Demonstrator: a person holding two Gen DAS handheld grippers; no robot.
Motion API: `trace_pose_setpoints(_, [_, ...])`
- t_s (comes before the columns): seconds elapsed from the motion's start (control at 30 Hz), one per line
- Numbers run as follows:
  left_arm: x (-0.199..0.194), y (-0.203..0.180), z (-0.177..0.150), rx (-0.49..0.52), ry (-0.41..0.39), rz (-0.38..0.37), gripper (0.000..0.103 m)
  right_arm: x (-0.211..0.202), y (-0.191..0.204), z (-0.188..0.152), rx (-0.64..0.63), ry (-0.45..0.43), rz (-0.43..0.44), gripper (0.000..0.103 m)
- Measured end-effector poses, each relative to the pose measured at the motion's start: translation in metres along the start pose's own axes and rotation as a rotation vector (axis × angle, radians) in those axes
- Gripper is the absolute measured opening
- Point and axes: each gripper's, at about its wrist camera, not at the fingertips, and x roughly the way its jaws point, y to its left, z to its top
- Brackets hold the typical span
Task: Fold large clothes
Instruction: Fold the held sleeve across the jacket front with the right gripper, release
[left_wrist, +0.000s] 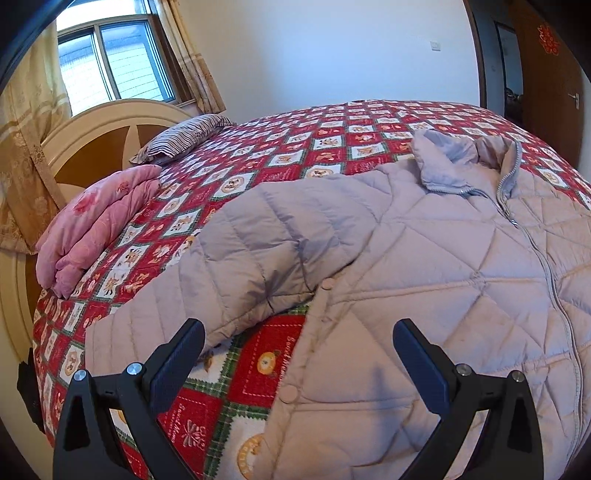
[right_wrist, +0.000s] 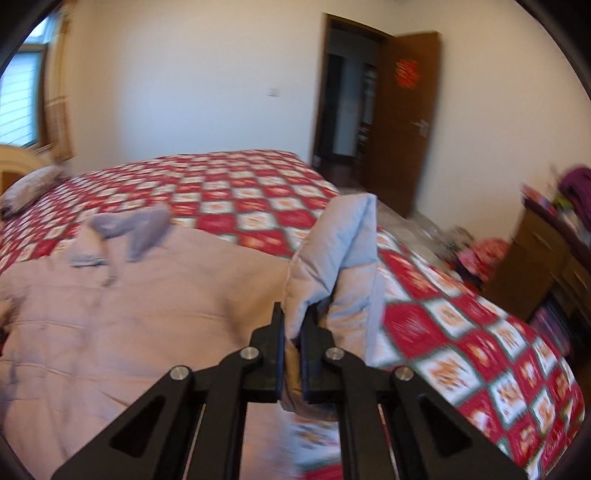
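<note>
A pale lilac quilted jacket lies front up on the bed, zipped, collar toward the far side. Its near sleeve lies bent beside the body. My left gripper is open and empty, held just above the jacket's side edge with the snap buttons. In the right wrist view the jacket fills the left half. My right gripper is shut on the jacket's other sleeve and holds it lifted and folded upward above the bed.
The bed has a red and white checkered quilt. A folded pink blanket and a striped pillow lie by the headboard. An open brown door and a cluttered wooden dresser stand to the right.
</note>
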Motion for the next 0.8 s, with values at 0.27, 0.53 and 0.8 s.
trace_pose_setpoints(0.27, [0.009, 0.028, 0.001, -0.031, -0.018, 0.032, 0.102, 0.013, 0.108, 0.003, -0.152, -0.018, 0.105, 0.008])
trace_pose_setpoints(0.53, [0.028, 0.046, -0.008, -0.056, 0.029, 0.032, 0.102, 0.038, 0.188, -0.023, -0.228, 0.026, 0.186, 0.009])
trace_pose_setpoints(0.8, [0.006, 0.049, 0.009, -0.095, 0.019, -0.001, 0.102, 0.021, 0.198, -0.044, -0.27, 0.106, 0.312, 0.059])
